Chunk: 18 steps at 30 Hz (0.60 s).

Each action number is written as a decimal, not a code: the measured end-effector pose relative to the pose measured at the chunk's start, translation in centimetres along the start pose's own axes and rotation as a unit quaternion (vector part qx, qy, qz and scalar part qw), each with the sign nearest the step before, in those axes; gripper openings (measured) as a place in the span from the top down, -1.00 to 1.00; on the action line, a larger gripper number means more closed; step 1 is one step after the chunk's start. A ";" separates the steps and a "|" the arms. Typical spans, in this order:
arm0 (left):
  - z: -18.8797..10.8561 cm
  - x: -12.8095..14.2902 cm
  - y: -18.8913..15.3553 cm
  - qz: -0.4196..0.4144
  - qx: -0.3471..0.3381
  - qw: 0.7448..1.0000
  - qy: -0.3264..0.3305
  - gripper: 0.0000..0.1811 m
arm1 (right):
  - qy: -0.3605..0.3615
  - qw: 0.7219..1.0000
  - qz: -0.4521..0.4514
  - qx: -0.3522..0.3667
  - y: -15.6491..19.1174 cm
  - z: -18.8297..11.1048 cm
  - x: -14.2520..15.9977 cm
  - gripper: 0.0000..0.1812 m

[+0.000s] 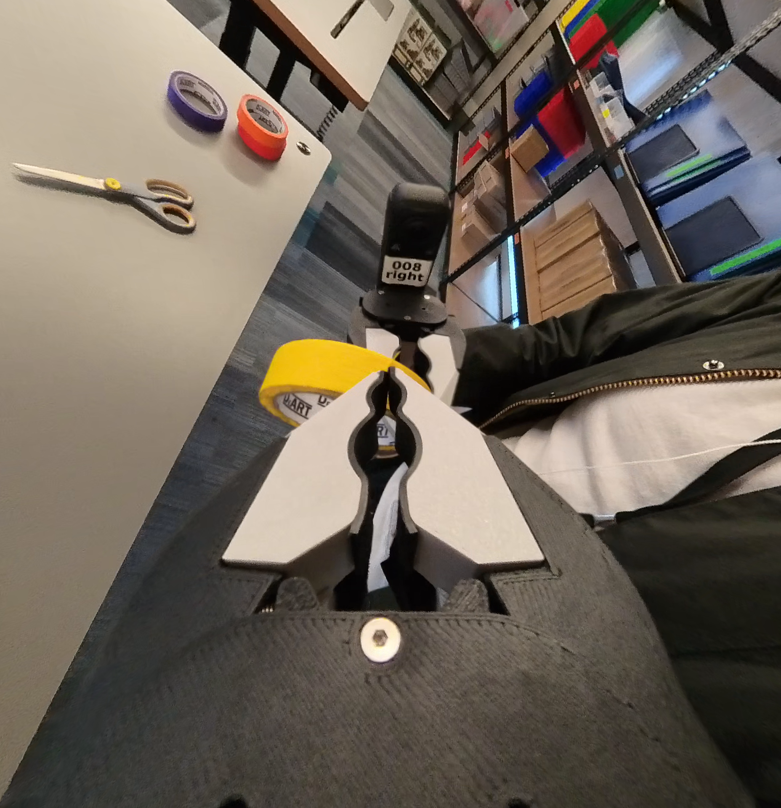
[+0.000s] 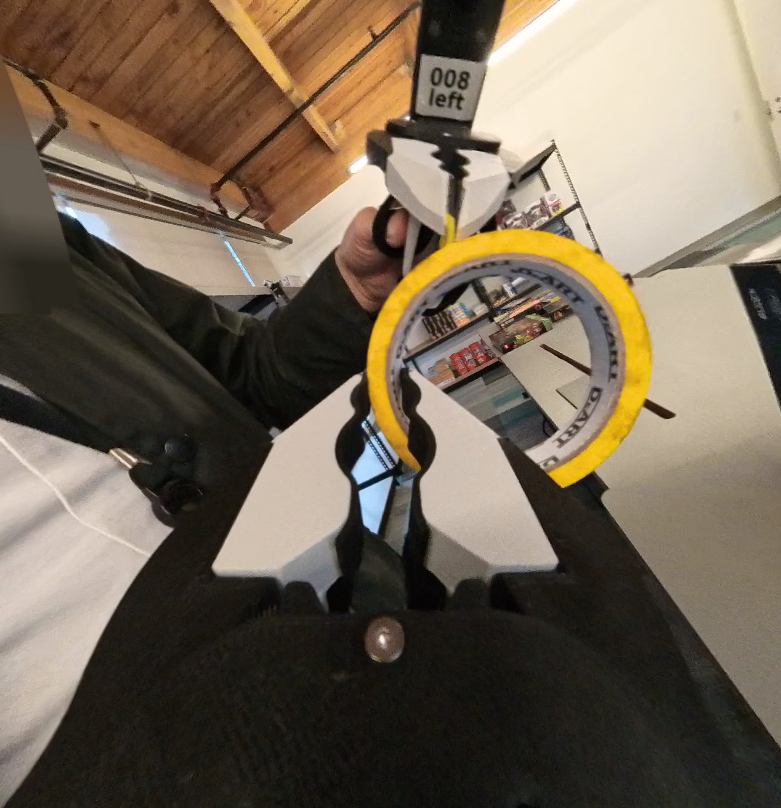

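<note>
A yellow tape roll [image 1: 323, 371] is held in the air beside the white table's edge [image 1: 266, 280]. My right gripper [image 2: 386, 384] is shut on the roll's wall [image 2: 507, 253], one finger inside the ring and one outside. My left gripper [image 1: 388, 375] is shut, its tips pinching the roll's loose yellow end. In the right wrist view the left gripper [image 2: 450, 229] sits just above the roll with a short yellow tab [image 2: 449, 225] between its tips. In the left wrist view the right gripper [image 1: 408, 363] faces me from just behind the roll.
On the table lie a purple tape roll [image 1: 196, 100], an orange tape roll [image 1: 262, 127] and scissors [image 1: 117, 192]. Metal shelving [image 1: 598, 175] with bins and boxes stands beyond. A person in a dark jacket [image 1: 642, 332] holds both grippers. About 6 cm separates my left fingertips from my right.
</note>
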<state>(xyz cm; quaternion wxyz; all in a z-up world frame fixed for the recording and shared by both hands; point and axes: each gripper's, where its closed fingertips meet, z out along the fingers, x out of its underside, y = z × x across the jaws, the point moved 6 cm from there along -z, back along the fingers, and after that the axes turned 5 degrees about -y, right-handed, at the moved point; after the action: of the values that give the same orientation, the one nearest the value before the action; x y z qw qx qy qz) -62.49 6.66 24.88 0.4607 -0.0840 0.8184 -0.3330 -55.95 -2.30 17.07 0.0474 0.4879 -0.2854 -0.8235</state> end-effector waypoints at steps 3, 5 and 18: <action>1.8 0.0 0.7 0.022 -0.053 0.998 0.028 1.00 | 0.006 0.999 0.036 0.011 -0.5 -2.2 -0.5 0.89; 2.7 0.2 1.1 0.039 -0.089 0.994 0.051 1.00 | 0.031 0.997 0.060 0.044 -1.3 -3.3 -0.3 0.88; 6.0 0.7 2.2 0.096 -0.208 0.962 0.151 1.00 | 0.027 0.963 0.235 0.129 -6.8 -6.3 2.0 0.88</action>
<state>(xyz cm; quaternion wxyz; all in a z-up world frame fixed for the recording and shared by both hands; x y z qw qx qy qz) -57.59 5.25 20.89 0.3339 -0.0479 0.9339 -0.1186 -50.40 0.02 9.76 0.1835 0.4310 -0.4942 -0.7323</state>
